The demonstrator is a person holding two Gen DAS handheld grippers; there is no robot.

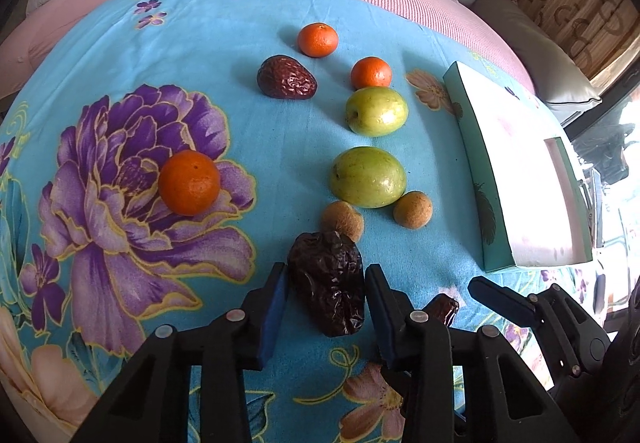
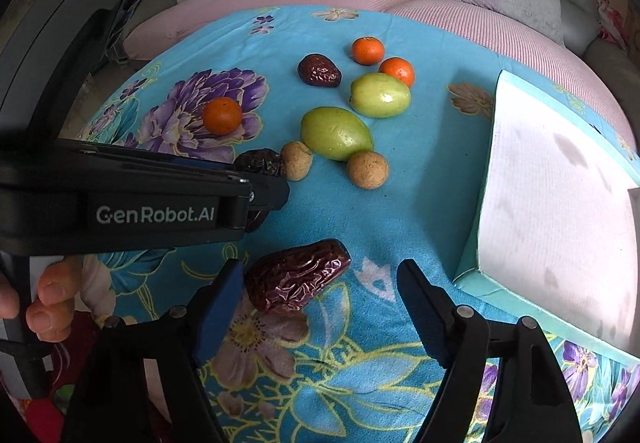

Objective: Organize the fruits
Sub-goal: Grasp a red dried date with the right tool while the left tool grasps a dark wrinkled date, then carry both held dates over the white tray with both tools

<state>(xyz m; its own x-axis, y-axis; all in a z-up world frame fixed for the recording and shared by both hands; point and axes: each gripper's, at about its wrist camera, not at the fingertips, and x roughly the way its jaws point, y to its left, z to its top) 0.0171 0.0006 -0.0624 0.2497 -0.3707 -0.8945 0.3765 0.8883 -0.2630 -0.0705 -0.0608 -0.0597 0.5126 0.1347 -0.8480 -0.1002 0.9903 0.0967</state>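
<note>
Floral cloth (image 1: 240, 147), left gripper (image 1: 326, 299) fingers straddling dark date (image 1: 328, 283), right gripper (image 2: 320, 307) spread, second date (image 2: 296, 275) half-hidden

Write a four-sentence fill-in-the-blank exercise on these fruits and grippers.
1. The round orange tangerines number ____.
2. The left gripper has its fingers around a wrinkled dark ____.
3. The lone tangerine lies on a printed ____ flower.
4. The two smooth green fruits lie to the ____ of the teal-edged white box.

Missing: three; date; purple; left
</note>
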